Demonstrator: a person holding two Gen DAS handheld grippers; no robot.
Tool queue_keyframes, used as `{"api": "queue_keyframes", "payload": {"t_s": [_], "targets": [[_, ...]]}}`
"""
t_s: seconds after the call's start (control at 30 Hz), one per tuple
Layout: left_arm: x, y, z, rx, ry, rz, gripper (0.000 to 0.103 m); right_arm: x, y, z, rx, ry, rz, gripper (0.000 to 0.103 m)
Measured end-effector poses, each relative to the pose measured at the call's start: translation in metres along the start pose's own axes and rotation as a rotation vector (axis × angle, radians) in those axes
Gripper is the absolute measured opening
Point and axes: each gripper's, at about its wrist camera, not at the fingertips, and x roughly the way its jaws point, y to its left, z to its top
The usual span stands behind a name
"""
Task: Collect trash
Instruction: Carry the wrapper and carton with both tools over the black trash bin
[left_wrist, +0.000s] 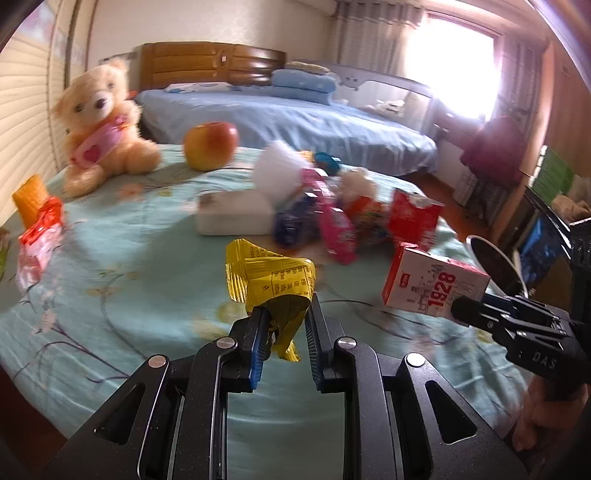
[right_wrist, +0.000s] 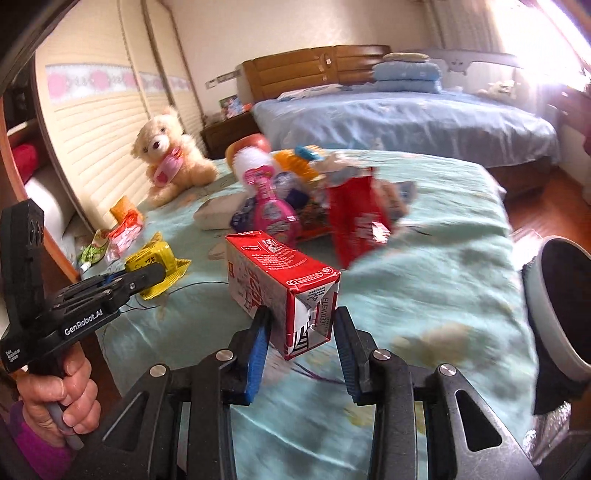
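My left gripper (left_wrist: 286, 312) is shut on a crumpled yellow wrapper (left_wrist: 271, 280) and holds it above the teal bedspread (left_wrist: 129, 266). It also shows in the right wrist view (right_wrist: 153, 275), where the yellow wrapper (right_wrist: 157, 260) sticks out of it. My right gripper (right_wrist: 301, 319) is shut on a red and white milk carton (right_wrist: 280, 280), lifted off the bed. The carton (left_wrist: 432, 284) and right gripper (left_wrist: 461, 312) show at the right of the left wrist view. A bin with a black liner (right_wrist: 561, 306) stands at the bed's right edge.
A pile of trash lies mid-bed: a pink pouch (right_wrist: 271, 212), a red carton (right_wrist: 356, 218), a white tissue pack (left_wrist: 234, 214). A teddy bear (left_wrist: 99, 125) and an apple (left_wrist: 210, 144) sit at the far side. Orange and red wrappers (left_wrist: 37, 221) lie at the left edge.
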Motion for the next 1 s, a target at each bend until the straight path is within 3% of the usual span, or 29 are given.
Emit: {"api": "queue_keyframes", "payload": {"t_s": [0.73,1.0], "targets": [[0.021,-0.13,0.0,0.173,0.062,-0.211,0.018,-0.075,-0.1,-0.031,0.189,-0.096,-0.189,0.035],[0.036,-0.174,0.004,0.232,0.082,-0.256,0.018,-0.095,-0.136,-0.035,0.228,-0.116,-0.261,0.035]]}}
